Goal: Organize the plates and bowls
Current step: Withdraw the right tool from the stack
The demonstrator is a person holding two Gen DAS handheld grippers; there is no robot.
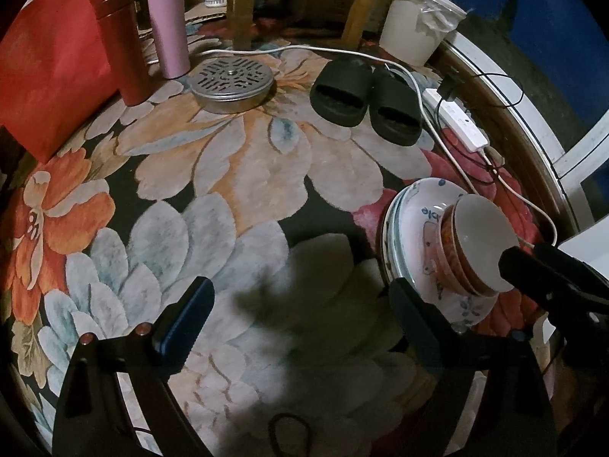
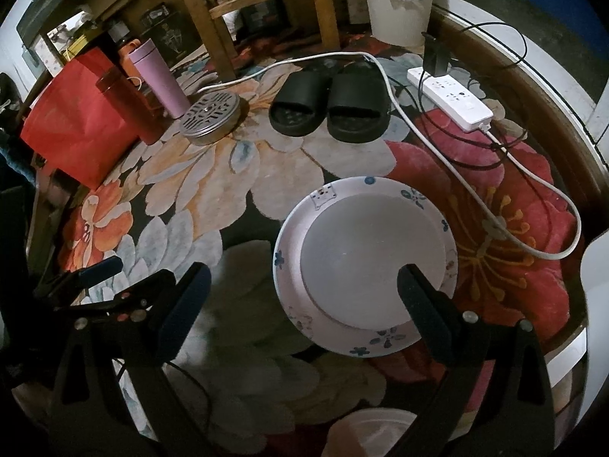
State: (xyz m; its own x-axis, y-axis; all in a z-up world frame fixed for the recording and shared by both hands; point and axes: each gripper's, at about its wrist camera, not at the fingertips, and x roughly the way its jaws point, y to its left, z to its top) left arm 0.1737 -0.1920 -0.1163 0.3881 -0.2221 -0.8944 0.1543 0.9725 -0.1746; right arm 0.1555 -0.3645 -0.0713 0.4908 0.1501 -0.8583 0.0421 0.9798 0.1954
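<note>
Your bowls (image 1: 472, 247) sit nested on the plates (image 1: 407, 224), stacked on the rug (image 1: 228, 175) near its right edge. Your right gripper (image 2: 304, 289) hovers over them, fingers spread, one above the bowl. Your left gripper (image 1: 302, 301) is spread over bare rug beside the stack.

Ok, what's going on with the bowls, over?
Left gripper open, empty. Right gripper open, over the bowls. Bowls stacked on plates. White cable nearby, not blocking.
</note>
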